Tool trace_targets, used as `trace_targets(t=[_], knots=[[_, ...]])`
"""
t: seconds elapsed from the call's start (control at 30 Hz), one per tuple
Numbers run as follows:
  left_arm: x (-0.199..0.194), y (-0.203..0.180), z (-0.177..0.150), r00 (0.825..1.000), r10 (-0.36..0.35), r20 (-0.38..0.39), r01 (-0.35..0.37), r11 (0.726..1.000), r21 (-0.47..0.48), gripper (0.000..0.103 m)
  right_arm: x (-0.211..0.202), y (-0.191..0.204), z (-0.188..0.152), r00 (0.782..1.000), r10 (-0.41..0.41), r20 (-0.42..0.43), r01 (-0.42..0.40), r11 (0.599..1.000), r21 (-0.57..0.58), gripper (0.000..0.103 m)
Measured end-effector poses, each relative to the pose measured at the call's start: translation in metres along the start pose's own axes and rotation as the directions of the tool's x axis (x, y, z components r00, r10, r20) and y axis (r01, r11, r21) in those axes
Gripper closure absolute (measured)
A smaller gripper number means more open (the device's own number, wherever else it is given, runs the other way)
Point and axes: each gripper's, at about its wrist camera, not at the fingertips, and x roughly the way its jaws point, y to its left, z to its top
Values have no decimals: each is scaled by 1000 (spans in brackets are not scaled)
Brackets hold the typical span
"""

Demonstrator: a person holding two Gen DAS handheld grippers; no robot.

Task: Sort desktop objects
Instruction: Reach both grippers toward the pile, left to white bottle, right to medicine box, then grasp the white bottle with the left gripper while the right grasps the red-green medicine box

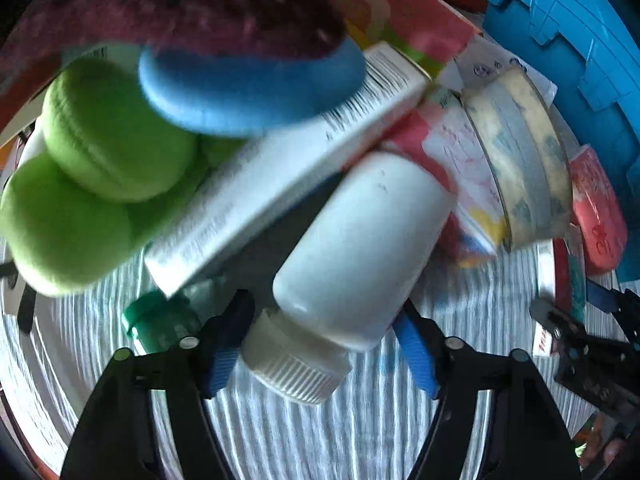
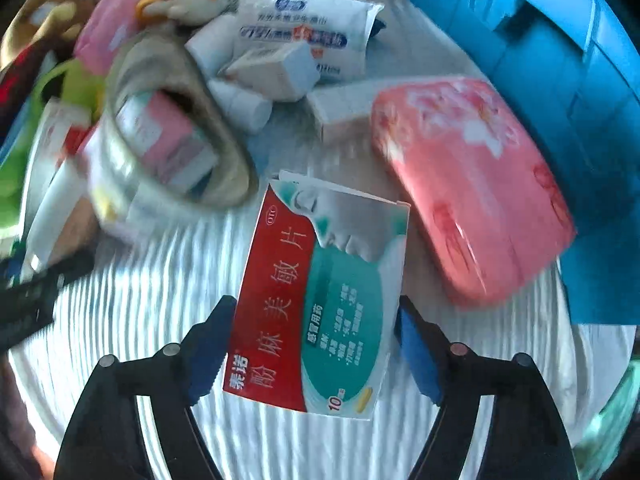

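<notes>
White bottle lies between the left gripper pads, its cap nearest; contact is too blurred to judge. Medicine box sits between the right gripper, touching one pad. Long carton overlaps the bottle's far end.

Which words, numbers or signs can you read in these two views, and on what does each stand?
"OTC": red and teal medicine box, near its top.
"酚麻美敏片": the same box, red band.
"感冒用药": the same box, teal oval.
"10": the same box, bottom corner.
White wipes packet: blue print, too blurred.
Long white box: barcode and print, too blurred.
</notes>
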Motion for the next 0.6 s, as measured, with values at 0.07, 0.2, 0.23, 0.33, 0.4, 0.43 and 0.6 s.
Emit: trace_targets(t=[0.07, 0.2, 0.23, 0.33, 0.4, 0.43, 0.6], knots=[[-1, -5, -8, 1000, 7, -17, -7, 1000, 0, 43, -5, -5, -10, 1000, 9, -29, -9, 1000, -30, 26], [-6, -16, -20, 999, -13, -40, 13, 1000, -2, 45, -14, -18, -22, 996, 29, -79, -34, 997, -65, 25], [-9, -18, -21, 999, -24, -42, 24, 1000, -7, 45, -16, -22, -22, 995, 45, -84, -50, 997, -57, 25], [-22, -27, -16, 1000, -7, -12, 7, 1000, -1, 45, -21, -32, -16, 993, 81, -81, -83, 996, -24, 11], [-31, -34, -7, 1000, 12, 21, -12, 1000, 14, 41, -27, -36, -9, 994, 86, -65, -86, 996, -12, 8], [-31, -38, -2, 999, 30, 27, -30, 1000, 9, 39, -29, -38, -6, 994, 87, -62, -88, 996, -8, 8], [-11, -52, 13, 998, 53, -17, -53, 999, 7, 44, -31, -42, 12, 994, 78, -77, -77, 997, 14, 22]])
